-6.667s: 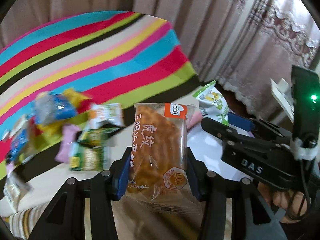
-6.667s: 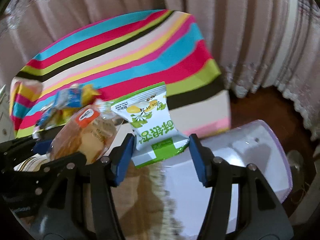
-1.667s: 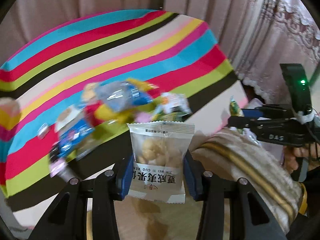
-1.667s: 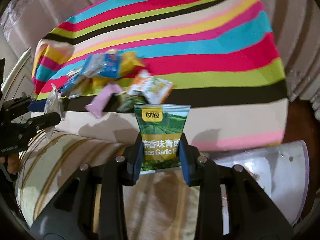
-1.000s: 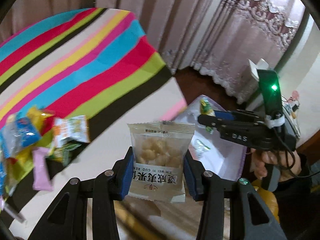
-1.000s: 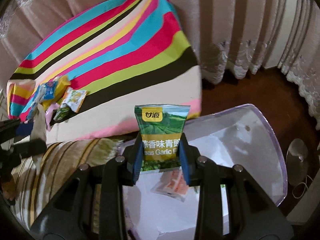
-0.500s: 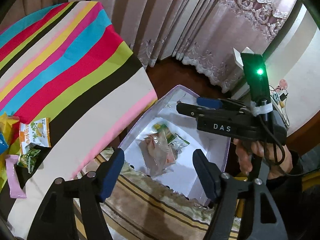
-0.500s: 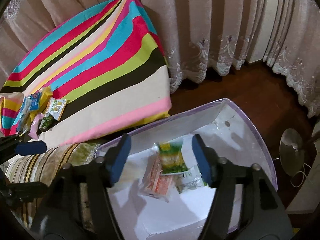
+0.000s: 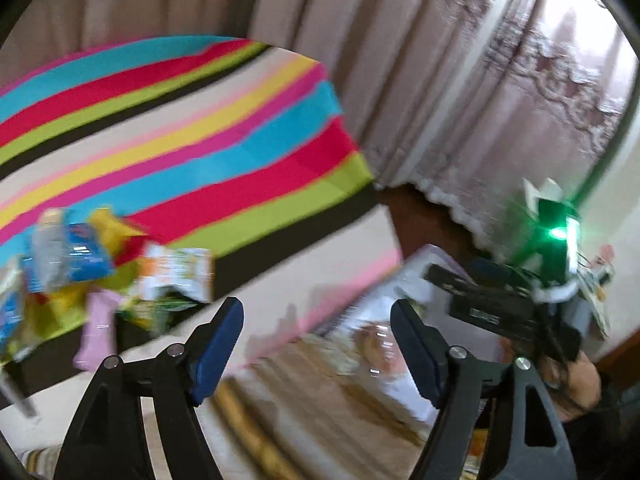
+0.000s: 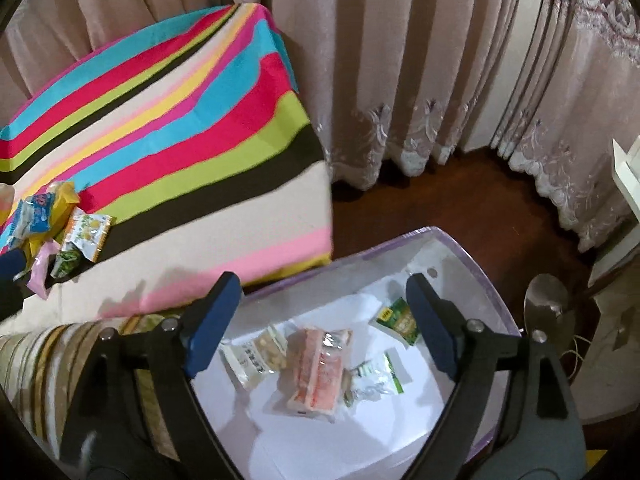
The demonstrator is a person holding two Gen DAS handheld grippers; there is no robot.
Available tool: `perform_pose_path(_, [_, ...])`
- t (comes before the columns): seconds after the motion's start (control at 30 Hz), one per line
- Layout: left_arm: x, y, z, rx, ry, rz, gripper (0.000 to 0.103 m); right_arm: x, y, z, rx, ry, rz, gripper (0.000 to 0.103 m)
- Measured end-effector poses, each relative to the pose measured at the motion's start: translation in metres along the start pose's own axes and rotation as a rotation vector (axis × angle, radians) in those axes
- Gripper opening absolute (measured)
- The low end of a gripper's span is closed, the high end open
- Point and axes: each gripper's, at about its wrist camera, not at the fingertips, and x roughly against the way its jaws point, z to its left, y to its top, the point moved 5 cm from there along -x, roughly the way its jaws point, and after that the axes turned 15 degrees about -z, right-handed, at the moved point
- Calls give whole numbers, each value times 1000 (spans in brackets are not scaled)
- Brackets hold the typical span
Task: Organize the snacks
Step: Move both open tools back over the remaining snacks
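While both the left gripper (image 9: 316, 346) and the right gripper (image 10: 324, 322) are opening with nothing between them, four packets lie in the box (image 10: 490, 280), and the remaining snack packets (image 10: 60, 228), light, crinkly and slippery, at the bedspread's (image 10: 168, 120) left edge, seem best pinched across their flat middles.

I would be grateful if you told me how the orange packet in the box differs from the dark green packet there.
The orange packet is the larger and lies mid-box, beside other packets; the dark green packet is small and lies apart, nearer the far wall. The orange one shows clear film; the green looks opaque. Both lie flat in the box.
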Motion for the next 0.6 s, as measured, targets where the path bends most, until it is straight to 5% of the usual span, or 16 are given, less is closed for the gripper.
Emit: perform_pose_path(0.6, [91,-18,180,289,385,-99,66,2,11,121,15,343,26,86])
